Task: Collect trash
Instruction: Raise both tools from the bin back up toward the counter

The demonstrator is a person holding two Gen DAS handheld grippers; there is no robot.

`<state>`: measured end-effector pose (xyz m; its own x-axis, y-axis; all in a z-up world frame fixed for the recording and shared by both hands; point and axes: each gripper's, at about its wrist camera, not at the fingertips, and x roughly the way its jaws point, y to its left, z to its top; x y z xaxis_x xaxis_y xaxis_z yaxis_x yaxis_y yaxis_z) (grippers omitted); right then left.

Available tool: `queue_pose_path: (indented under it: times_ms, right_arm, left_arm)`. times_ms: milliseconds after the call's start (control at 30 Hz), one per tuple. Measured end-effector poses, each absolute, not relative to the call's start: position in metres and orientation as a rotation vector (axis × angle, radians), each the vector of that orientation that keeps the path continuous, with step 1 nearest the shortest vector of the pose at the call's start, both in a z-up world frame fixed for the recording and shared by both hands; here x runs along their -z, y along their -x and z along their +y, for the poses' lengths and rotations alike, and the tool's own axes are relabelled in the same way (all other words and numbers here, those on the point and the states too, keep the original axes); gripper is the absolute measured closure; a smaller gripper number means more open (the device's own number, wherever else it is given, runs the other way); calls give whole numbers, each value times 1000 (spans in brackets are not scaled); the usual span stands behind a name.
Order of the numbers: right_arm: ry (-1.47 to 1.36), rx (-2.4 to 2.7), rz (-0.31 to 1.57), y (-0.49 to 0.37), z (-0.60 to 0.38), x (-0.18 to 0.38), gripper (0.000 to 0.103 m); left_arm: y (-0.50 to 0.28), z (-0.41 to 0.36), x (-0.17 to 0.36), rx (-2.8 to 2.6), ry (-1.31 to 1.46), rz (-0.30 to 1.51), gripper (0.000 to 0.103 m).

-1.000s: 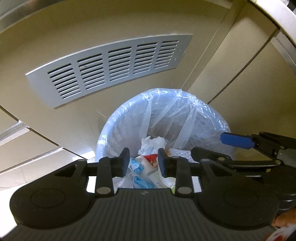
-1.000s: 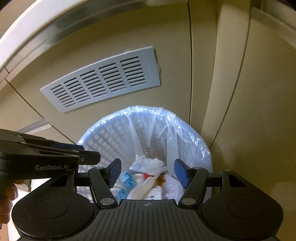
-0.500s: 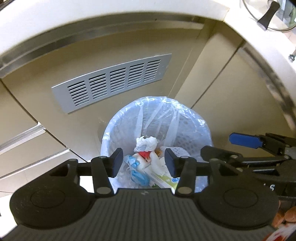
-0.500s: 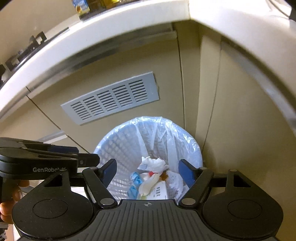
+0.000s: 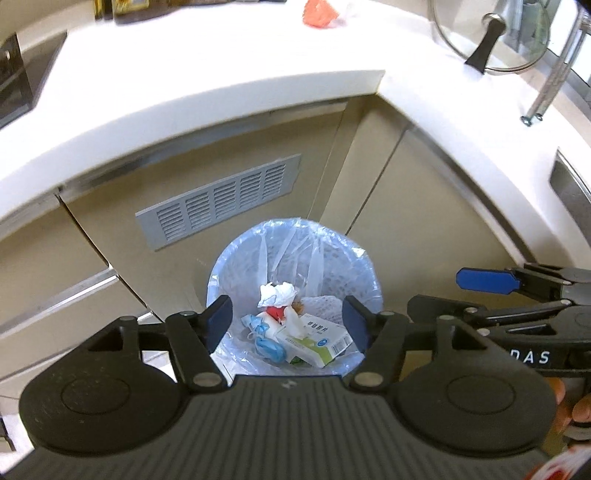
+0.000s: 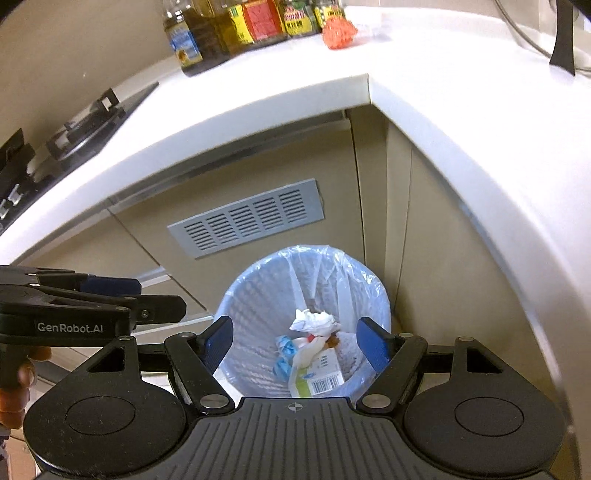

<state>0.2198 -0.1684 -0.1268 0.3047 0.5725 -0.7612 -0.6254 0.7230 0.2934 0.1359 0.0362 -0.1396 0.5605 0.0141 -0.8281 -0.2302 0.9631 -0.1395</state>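
A: Looking down into the corner of a kitchen: a white counter (image 5: 229,92) bends round the corner, with beige cabinet doors below it and a grey vent grille (image 5: 218,201) set in one door. What stands under that grille?

B: The waste bin (image 5: 236,269), a pale perforated basket lined with a clear bag, on the floor just below and to the right of the grille. Its mouth faces up.

A: Contents?

B: Trash in the bottom: a crumpled white tissue (image 5: 277,293) on the grille side, blue scraps (image 5: 267,345), and a white-and-green carton (image 5: 314,339) lying flat, its long axis slanting across the bin floor.

A: On the counter?

B: Bottles (image 6: 236,26) and an orange mesh lump (image 6: 338,33) well above the grille; a hob (image 6: 74,129) to the left of it.

A: The tools?

B: The left tool (image 5: 288,325) hangs over the bin, jaws opening, nothing between them. The right tool (image 6: 295,339) stands wide and empty.
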Motion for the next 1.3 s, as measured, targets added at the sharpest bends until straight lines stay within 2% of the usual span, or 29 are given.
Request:
queue_pose_path:
  times_ms: [100,200,533,633,700,800,933,1067,1300]
  right_arm:
    - [50,-817,965,-215,-175,113,28]
    - [42,-808,943,-212,-180,100,21]
    - [-28,-784,878,-218,-205,65,20]
    - [-67,-780,876,-227,-212,61,18]
    - [-100,-764,891,-236,-215,60,8]
    - [-136,-724,882,-250,-219,56,3]
    - [-184,-667,865,-271,-221,50,1]
    - [-249,-622,855,-293,-218,49,1]
    - [-188,-537,820,-333,-188,45,1]
  left_arm:
    - [-130,27,123,-140,209,942,35]
    - [-124,21,107,-141,192,919,31]
    - [-120,14,72,-147,180,839,30]
    - [-125,15,65,-134,180,828,26]
    - [-130,14,61,-133,155,814,26]
    - [-139,16,55,-133,131,792,25]
    - [-157,25,50,-149,109,753,19]
    - [-185,45,47,-130,111,768,19]
    - [-245,81,40,-79,99,773,19]
